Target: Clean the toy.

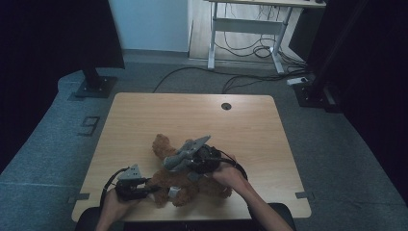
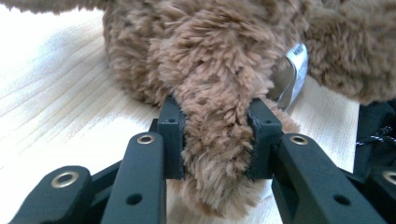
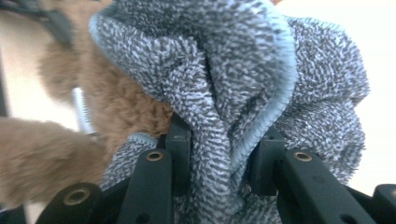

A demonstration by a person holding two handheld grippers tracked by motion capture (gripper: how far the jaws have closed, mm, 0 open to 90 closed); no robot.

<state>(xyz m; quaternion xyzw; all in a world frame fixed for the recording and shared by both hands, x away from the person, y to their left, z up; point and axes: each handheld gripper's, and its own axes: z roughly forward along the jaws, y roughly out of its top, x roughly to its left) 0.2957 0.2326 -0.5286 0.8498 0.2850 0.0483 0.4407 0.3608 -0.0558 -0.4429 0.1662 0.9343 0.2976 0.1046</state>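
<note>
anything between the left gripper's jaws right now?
Yes. In the left gripper view a limb of the brown plush bear sits between the jaws of the left gripper, and both pads press into its fur.

A light wooden table [image 1: 144, 115] stands on grey floor [image 1: 43, 159]. A brown plush bear [image 1: 166, 147] lies on it near the front edge.

table [image 1: 144, 115]: brown plush toy [image 1: 166, 144] | right gripper [image 1: 185, 161] over it | left gripper [image 1: 144, 187] beside

High view dim; gripper views bright, tabletop overexposed, edges perhaps blurred.
</note>
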